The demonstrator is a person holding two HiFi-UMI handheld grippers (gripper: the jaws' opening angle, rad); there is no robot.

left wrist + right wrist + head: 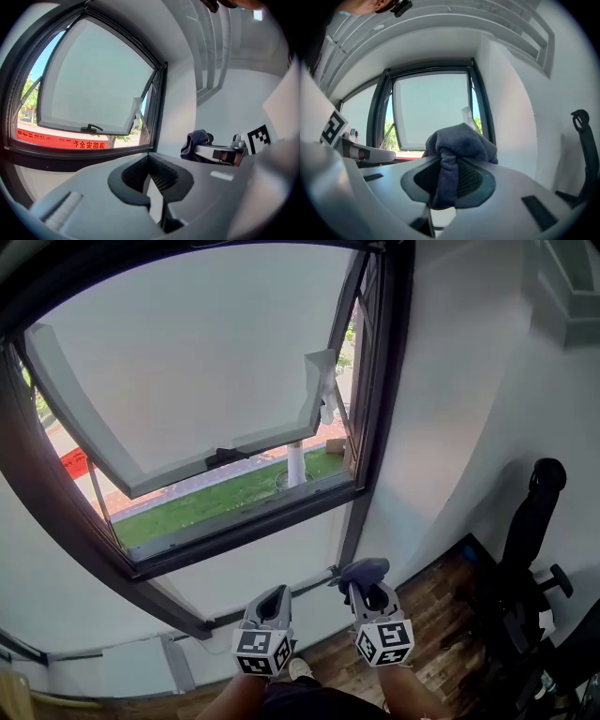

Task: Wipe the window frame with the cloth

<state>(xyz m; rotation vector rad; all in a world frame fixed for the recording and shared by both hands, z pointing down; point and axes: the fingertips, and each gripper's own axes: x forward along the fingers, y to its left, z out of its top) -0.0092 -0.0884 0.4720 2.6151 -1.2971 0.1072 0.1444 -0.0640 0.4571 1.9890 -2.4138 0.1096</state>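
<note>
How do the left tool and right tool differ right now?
The right tool grips a bunched dark blue cloth; the left tool has jaws together, empty. In the head view, the right tool sits slightly higher than the left tool. Both hang below the dark window frame, not touching it.

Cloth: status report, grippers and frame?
Left gripper shut, empty. Right gripper shut on cloth, bunched above the jaws. Cloth short of window frame, no contact. Sash open outward; nothing between.
</note>
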